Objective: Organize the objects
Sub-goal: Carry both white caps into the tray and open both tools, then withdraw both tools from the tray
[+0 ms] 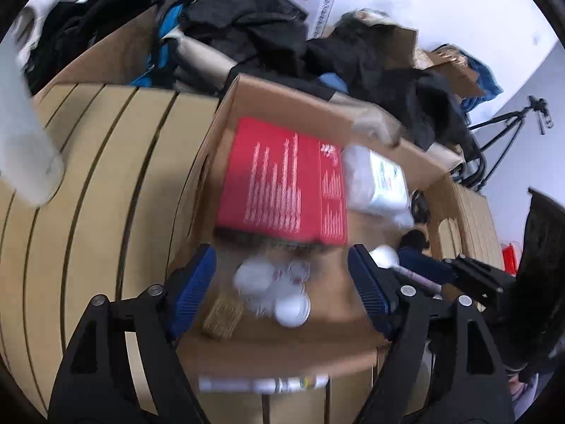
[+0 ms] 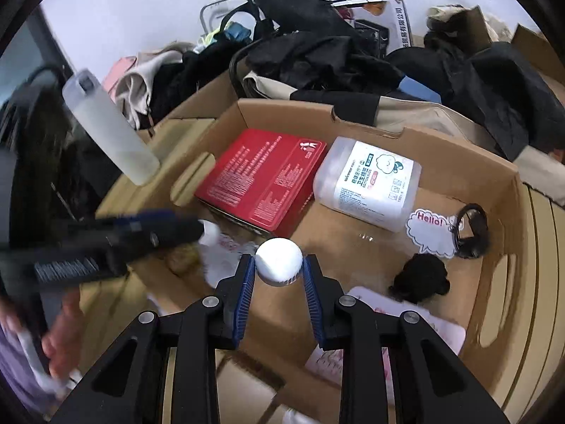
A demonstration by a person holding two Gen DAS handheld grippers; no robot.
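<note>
An open cardboard box (image 2: 459, 152) holds a red box (image 2: 263, 180), a white cotton-swab container (image 2: 370, 180), a "Hello!" card (image 2: 429, 229), a black fluffy item (image 2: 420, 277) and a black ring (image 2: 473, 226). My right gripper (image 2: 279, 272) is shut on a white bottle by its cap (image 2: 279, 259), above the box floor. My left gripper (image 1: 282, 282) is open and empty over the box's near left part (image 1: 268, 353), above small white bottles (image 1: 279, 289). The red box (image 1: 282, 183) and the swab container (image 1: 381, 180) show there too. The left gripper appears blurred in the right wrist view (image 2: 116, 236).
A translucent bottle (image 2: 109, 127) stands tilted on the wooden slatted table (image 1: 88, 176) left of the box. Dark clothes and bags (image 2: 335, 56) pile up behind the box. A white tube (image 1: 261, 385) lies by the box's near edge. A tripod (image 1: 508, 123) stands at the right.
</note>
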